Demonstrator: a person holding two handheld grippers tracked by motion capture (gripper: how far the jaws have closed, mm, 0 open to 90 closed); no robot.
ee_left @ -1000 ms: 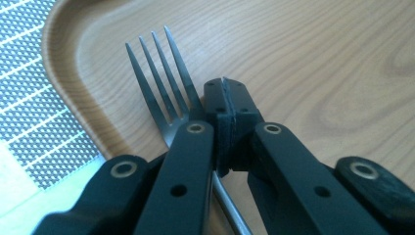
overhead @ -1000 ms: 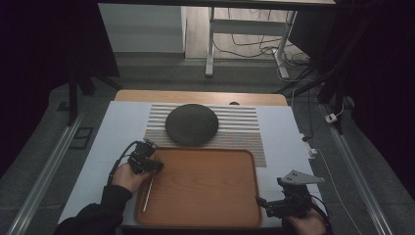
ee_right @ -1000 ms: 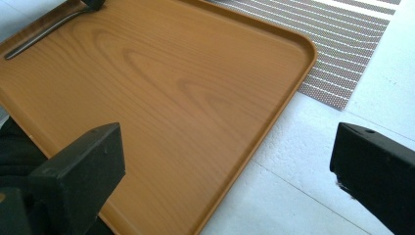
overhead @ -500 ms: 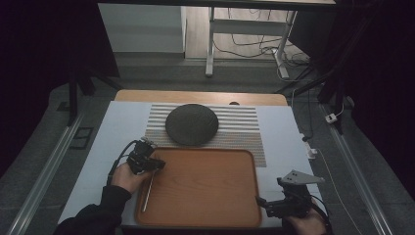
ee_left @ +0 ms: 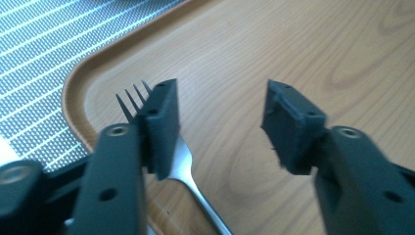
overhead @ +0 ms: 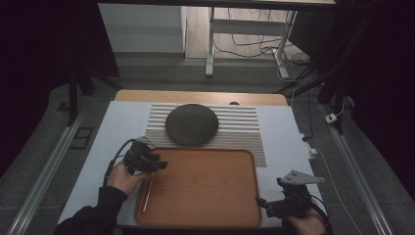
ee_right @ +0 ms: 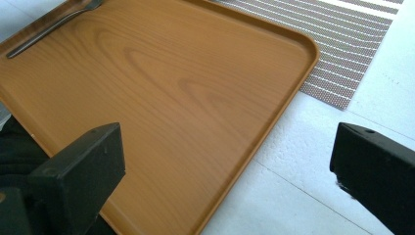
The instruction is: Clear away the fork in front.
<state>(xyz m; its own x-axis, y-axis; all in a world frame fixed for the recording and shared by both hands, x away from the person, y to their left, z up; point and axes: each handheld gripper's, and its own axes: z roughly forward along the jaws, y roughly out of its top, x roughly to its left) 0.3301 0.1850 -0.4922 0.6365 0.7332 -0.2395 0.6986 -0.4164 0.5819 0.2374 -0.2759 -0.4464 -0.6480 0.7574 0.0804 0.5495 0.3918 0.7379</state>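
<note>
Presently: fork lying on wooden tray, left side. Left tongs apart, just above it; right tongs apart at tray's right edge. Advice: centre jaws across the handle before closing.

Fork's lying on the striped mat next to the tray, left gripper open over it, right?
Not quite. The fork lies on the wooden tray, along its left edge, not on the striped mat. The left gripper view shows its tines on the wood inside the rim. The left gripper is indeed open over it.
</note>
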